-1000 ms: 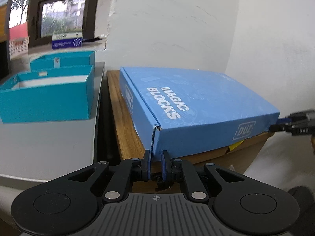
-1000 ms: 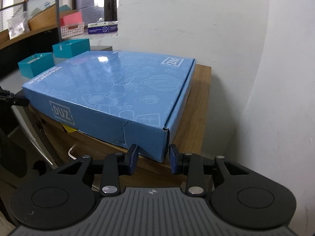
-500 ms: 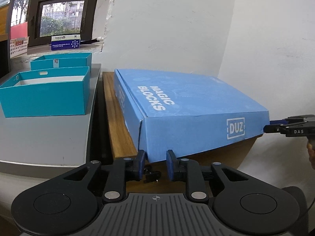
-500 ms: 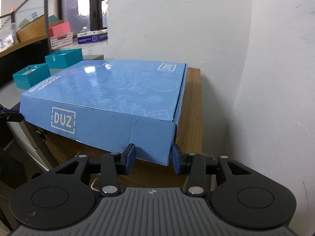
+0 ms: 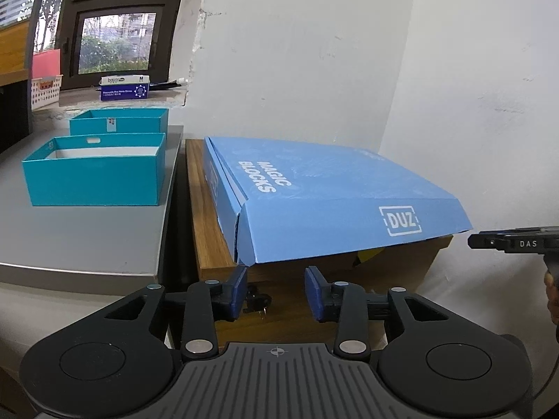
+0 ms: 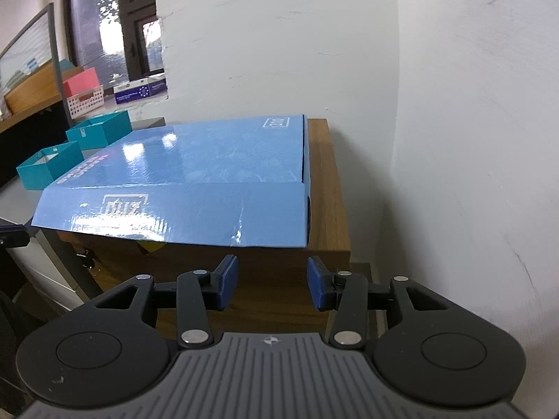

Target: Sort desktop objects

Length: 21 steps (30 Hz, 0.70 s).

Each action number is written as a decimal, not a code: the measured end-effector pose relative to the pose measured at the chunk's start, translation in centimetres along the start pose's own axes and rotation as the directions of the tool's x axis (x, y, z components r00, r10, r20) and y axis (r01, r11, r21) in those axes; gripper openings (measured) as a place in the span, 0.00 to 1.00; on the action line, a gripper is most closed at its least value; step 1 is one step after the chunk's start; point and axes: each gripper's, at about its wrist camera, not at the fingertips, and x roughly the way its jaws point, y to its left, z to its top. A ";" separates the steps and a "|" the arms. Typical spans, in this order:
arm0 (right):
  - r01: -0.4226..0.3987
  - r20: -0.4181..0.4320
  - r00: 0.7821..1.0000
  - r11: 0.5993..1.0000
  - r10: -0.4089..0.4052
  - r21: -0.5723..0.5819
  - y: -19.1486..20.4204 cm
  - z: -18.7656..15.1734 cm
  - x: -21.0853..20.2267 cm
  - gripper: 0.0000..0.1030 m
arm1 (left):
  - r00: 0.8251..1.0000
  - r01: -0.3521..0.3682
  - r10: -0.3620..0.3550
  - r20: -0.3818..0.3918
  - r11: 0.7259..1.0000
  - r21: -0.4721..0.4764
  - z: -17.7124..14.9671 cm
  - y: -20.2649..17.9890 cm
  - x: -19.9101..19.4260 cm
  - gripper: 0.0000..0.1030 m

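A flat blue "Magic Blocks" box (image 5: 325, 192) (image 6: 209, 178) lies on a small wooden cabinet (image 5: 202, 230) (image 6: 328, 202) in the corner, its front flap overhanging the cabinet's edge. My left gripper (image 5: 276, 288) hangs open just in front of and below the box's near left corner, with nothing between its blue pads. At the box's near right corner my right gripper (image 6: 272, 284) is open too, a little below the flap. The right gripper's tip (image 5: 513, 242) shows at the right edge of the left wrist view.
Two open teal boxes (image 5: 94, 173) (image 5: 118, 122) stand on the grey desk (image 5: 87, 241) to the left of the cabinet. A white basket (image 5: 45, 90) and a small dark blue carton (image 5: 124, 89) sit on the window sill. White walls close in behind and to the right.
Both grippers have opened wider and drawn back from the box's front corners. The box now lies squarer on the cabinet.
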 end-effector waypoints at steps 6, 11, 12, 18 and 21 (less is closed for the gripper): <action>0.014 0.012 1.000 1.000 -0.014 0.020 1.4 -0.4 -2.3 0.52 | 1.000 -0.010 0.010 0.000 1.000 0.002 0.1 -0.8 -1.4 0.48; 0.011 0.022 1.000 0.999 -0.012 0.033 2.7 -0.5 -4.2 0.56 | 1.000 -0.027 0.027 -0.011 1.000 -0.004 0.3 -1.6 -2.5 0.55; 0.011 0.024 1.000 0.999 -0.011 0.033 3.0 -0.5 -4.5 0.58 | 1.000 -0.029 0.029 -0.011 1.000 -0.003 0.3 -1.8 -2.7 0.56; -0.010 0.025 1.000 1.000 0.009 0.025 4.9 -0.9 -6.3 0.66 | 0.998 -0.057 0.057 -0.023 0.998 0.009 0.5 -2.7 -4.0 0.65; -0.021 0.022 1.000 1.000 0.021 0.019 5.6 -1.2 -7.0 0.69 | 0.997 -0.064 0.064 -0.031 0.998 0.015 0.5 -3.1 -4.5 0.66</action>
